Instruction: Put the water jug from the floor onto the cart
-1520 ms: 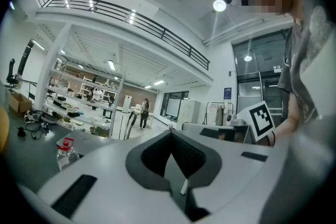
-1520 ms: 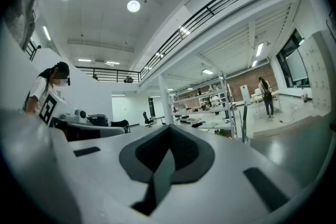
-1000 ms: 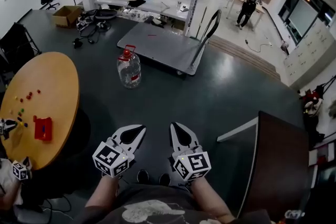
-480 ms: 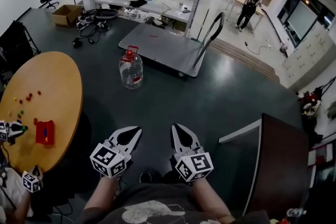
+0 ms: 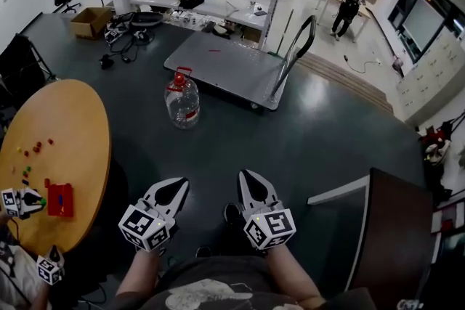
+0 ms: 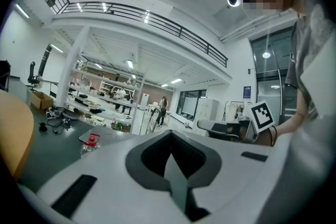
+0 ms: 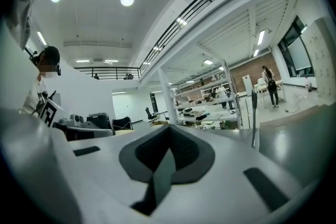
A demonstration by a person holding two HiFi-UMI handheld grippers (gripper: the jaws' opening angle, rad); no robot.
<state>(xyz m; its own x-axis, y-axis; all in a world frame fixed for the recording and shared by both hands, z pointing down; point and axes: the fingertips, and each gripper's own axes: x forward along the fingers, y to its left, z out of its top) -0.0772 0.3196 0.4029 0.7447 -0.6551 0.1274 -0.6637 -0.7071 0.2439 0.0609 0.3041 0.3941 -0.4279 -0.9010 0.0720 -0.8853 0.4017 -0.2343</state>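
The water jug (image 5: 182, 102) is seen upright on the dark floor (image 5: 305, 134), just on the near side of the flat cart (image 5: 225, 62). The left gripper (image 5: 176, 186) and right gripper (image 5: 245, 176) are held side by side, well short of it, each with jaws closed together on nothing.

Left claw (image 5: 176, 184) seemingly closed, right claw (image 5: 245, 175) closed
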